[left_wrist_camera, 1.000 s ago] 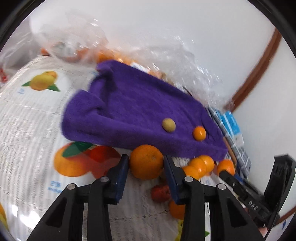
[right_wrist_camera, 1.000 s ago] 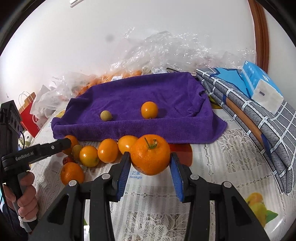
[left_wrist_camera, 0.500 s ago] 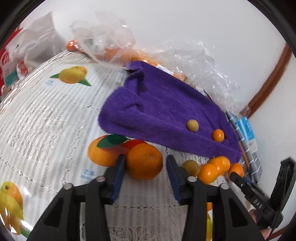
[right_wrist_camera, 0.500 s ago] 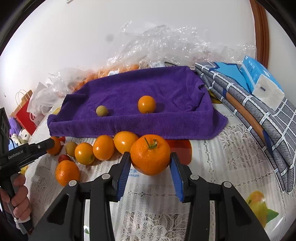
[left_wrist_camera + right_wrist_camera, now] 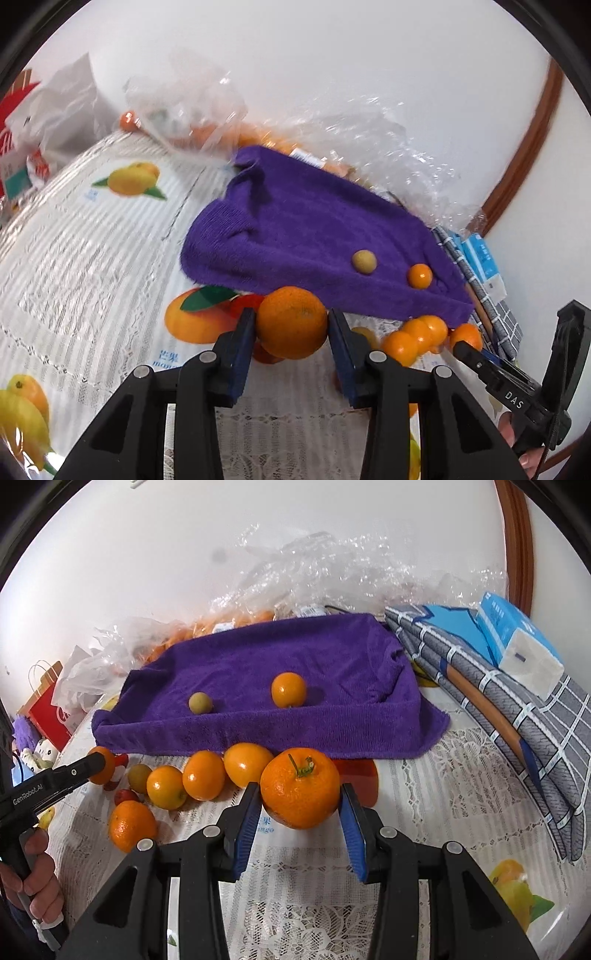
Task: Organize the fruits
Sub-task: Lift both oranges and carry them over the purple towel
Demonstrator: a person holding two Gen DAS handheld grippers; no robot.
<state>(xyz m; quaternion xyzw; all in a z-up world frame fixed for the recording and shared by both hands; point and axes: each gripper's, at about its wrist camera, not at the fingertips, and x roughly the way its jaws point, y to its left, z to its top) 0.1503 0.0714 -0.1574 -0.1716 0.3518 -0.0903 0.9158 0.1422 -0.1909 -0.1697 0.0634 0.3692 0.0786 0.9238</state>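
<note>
Left tongs [image 5: 291, 326]: jaws closing on a large orange [image 5: 292, 322], both blue pads against its sides; the fruit sat between the tips, just near of the purple towel [image 5: 295, 221] edge.

Right tongs [image 5: 301, 797]: clamped on a stemmed orange [image 5: 300, 788], green stalk up, pads pressing left and right flanks. Fruit sat at the tips, near side of the towel's front fold.

On the towel lay a small orange fruit [image 5: 289, 689] and, to its left, a small yellowish-green fruit [image 5: 200, 703], apart from each other.

A row of loose oranges [image 5: 205, 775] lay on the counter [image 5: 443, 794] along the towel's near edge, left of the right tongs, several touching; one more orange [image 5: 132, 825] sat nearer, apart from the row.

Clear plastic bags [image 5: 314, 572] stood at the far side against the wall. Folded checked cloth [image 5: 517, 720] and a blue tissue pack [image 5: 517, 642] lay to the right.

A hand [image 5: 40, 878] gripped the other tool's handle at left.
</note>
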